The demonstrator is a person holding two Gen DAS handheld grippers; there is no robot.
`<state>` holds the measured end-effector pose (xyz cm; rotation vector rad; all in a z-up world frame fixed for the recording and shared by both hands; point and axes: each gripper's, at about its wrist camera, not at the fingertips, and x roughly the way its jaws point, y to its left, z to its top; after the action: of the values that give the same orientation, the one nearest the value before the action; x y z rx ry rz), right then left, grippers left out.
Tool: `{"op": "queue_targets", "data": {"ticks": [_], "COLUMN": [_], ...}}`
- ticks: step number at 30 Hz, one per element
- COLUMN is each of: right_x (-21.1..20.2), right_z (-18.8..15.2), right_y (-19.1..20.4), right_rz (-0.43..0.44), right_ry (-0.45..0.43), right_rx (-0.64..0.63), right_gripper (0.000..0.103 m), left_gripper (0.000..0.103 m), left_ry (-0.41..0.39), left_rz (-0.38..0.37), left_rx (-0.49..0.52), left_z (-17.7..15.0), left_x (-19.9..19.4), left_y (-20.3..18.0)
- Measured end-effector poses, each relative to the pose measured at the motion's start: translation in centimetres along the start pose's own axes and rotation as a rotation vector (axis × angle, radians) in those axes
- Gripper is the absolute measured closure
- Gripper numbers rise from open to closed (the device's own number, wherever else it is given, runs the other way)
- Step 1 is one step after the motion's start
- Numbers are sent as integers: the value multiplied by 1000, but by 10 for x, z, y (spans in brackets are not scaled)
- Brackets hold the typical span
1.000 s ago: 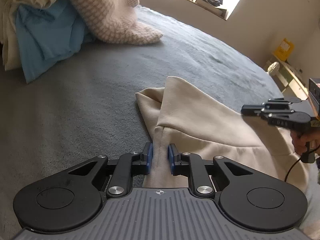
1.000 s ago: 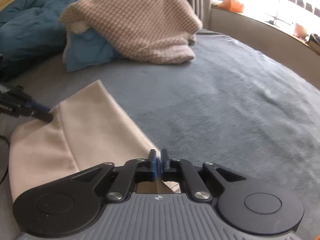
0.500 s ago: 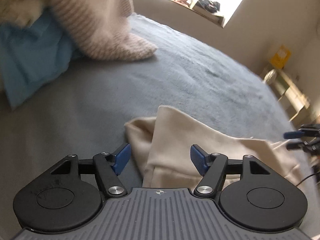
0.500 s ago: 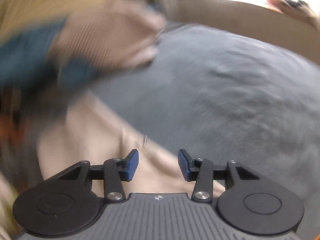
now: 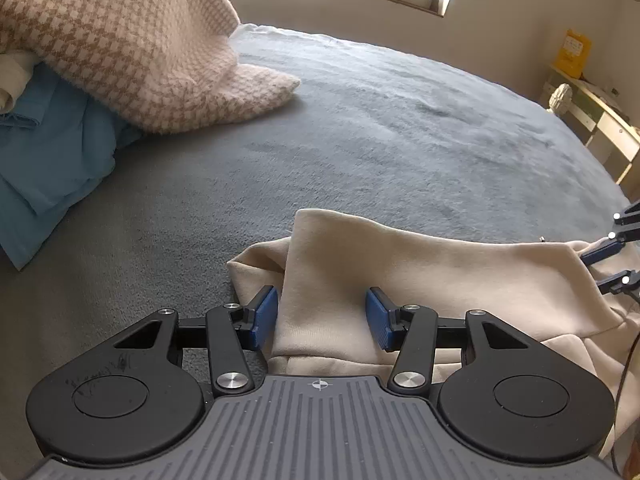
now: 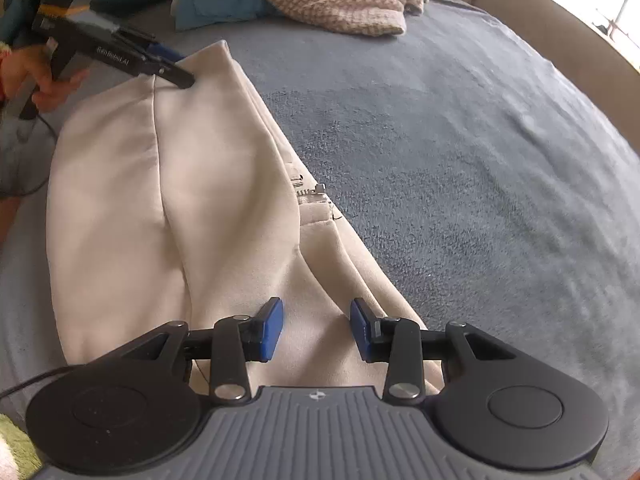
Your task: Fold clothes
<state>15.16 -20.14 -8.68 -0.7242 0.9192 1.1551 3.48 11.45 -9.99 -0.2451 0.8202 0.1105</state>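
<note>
Both the left gripper (image 5: 321, 317) and right gripper (image 6: 316, 330) hovered apart over the cream hoodie (image 6: 168, 200) mid-bed (image 6: 480, 140), jaws narrowing, pinching nothing; regripping opposite hems seemed next.

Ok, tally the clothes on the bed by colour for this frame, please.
Cream: 1, the cream garment lying flat under both hand-held grippers.
Blue: 1, the blue garment in the pile.
Pink-and-tan check: 1, the checked knit on top of the pile.
White: 1, a white piece, mostly hidden.
Total: 4

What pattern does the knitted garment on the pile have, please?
A pink-and-tan houndstooth check on the knitted garment, clearest in the left wrist view.
</note>
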Motion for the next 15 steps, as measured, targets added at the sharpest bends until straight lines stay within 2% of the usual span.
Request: {"op": "queue_targets", "data": {"ticks": [3, 9, 12, 15], "right_x": [-3, -30, -33, -35], "right_z": [-3, -14, -27, -37], "right_y": [1, -5, -13, -31], "right_rz": [21, -95, -151, -262], "right_ry": [-14, -134, -157, -157], "right_rx": [23, 123, 249, 413], "right_gripper": [102, 103, 103, 102], "left_gripper": [53, 53, 53, 53], "left_ry": [-10, -20, -20, -18], "left_rz": [-1, -12, -16, -21], "left_rx": [-10, -34, -42, -49], "left_z": [-1, -4, -4, -4], "left_x": [0, 0, 0, 1], "left_y": [1, 4, 5, 6]}}
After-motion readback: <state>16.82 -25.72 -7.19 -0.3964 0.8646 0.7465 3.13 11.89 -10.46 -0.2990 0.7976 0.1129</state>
